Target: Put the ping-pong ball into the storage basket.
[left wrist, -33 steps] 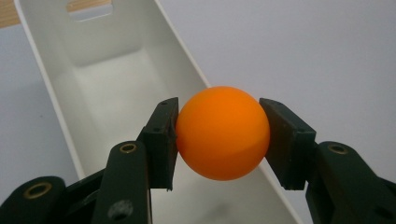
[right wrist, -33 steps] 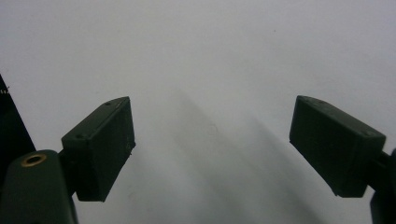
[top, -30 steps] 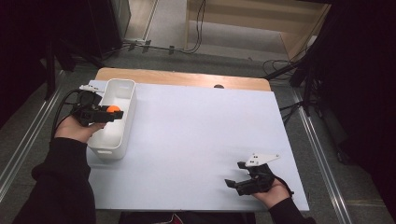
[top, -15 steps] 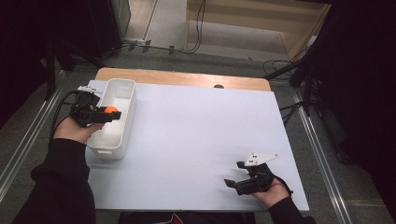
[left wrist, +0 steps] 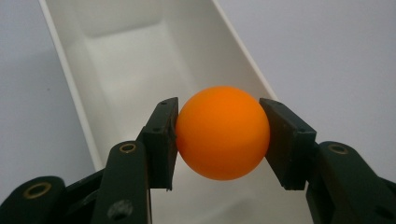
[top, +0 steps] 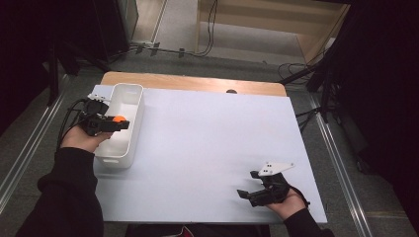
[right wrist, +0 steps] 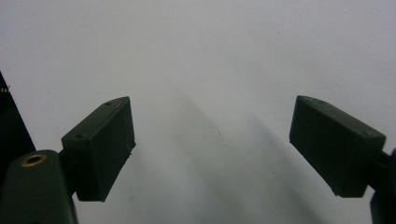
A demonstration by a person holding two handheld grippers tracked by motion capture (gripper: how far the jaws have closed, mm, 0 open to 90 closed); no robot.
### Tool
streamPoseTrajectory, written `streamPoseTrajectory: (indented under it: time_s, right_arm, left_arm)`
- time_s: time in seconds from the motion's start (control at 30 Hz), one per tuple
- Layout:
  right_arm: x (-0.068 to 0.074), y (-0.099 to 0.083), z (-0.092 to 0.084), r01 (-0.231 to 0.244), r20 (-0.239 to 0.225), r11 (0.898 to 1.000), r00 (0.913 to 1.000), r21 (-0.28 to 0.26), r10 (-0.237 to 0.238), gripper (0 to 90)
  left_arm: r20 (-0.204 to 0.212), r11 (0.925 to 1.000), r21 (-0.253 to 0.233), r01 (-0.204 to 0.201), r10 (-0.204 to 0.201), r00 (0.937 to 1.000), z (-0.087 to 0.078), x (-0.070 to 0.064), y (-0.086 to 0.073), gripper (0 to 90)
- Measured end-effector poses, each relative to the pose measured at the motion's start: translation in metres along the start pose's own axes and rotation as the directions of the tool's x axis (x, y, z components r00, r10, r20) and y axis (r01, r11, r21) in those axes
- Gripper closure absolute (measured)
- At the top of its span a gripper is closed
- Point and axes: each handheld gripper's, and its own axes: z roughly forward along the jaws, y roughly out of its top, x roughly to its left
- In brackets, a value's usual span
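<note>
Left claw: the left claw (top: 120,123) is clamped on an orange ball (left wrist: 222,132), one pad pressed to each side of it.
Ball's place: between the pads at the claw's tip, held in the air above the open white bin (top: 132,98); in the left gripper view the bin's floor lies straight ahead of and below the claw.
Left hand pose: the left hand (top: 81,138) comes in from the near left in a dark sleeve, forearm angled up toward the bin, claw reaching sideways over the bin's near long rim.
Right claw: the right claw (top: 249,183) has its jaws standing wide apart, with nothing between them.
Right hand pose: the right hand (top: 286,203) sits low at the near right corner of the worktop (top: 212,138), the claw aimed leftward across the bare white surface.
Spacing: the right claw is well apart from the bin and the ball.
</note>
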Motion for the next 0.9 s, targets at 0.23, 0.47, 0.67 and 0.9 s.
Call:
streamPoseTrajectory:
  time_s: [0.23,0.47,0.67,0.9]
  right_arm:
    - [0.0,0.0,0.0,0.0,-0.002,1.0,1.0,-0.001,0.0,12.9]
    - [0.0,0.0,0.0,0.003,-0.004,1.0,1.0,0.002,-0.003,12.9]
    - [0.0,0.0,0.0,0.003,-0.004,1.0,1.0,0.002,-0.003,12.9]
    - [0.001,0.0,0.0,0.002,-0.004,1.0,1.0,-0.001,-0.002,12.9]
  left_arm:
    - [-0.002,0.9999,-0.007,0.013,-0.013,0.9999,0.0,0.003,-0.001,45.1]
    - [0.009,0.9991,-0.024,0.036,-0.036,0.9993,-0.005,0.005,0.001,35.0]
    - [0.017,0.9992,-0.027,0.031,-0.03,0.9994,-0.009,0.002,0.003,29.8]
    - [0.07,0.9987,-0.047,0.017,-0.014,0.9974,-0.017,-0.008,0.007,26.1]
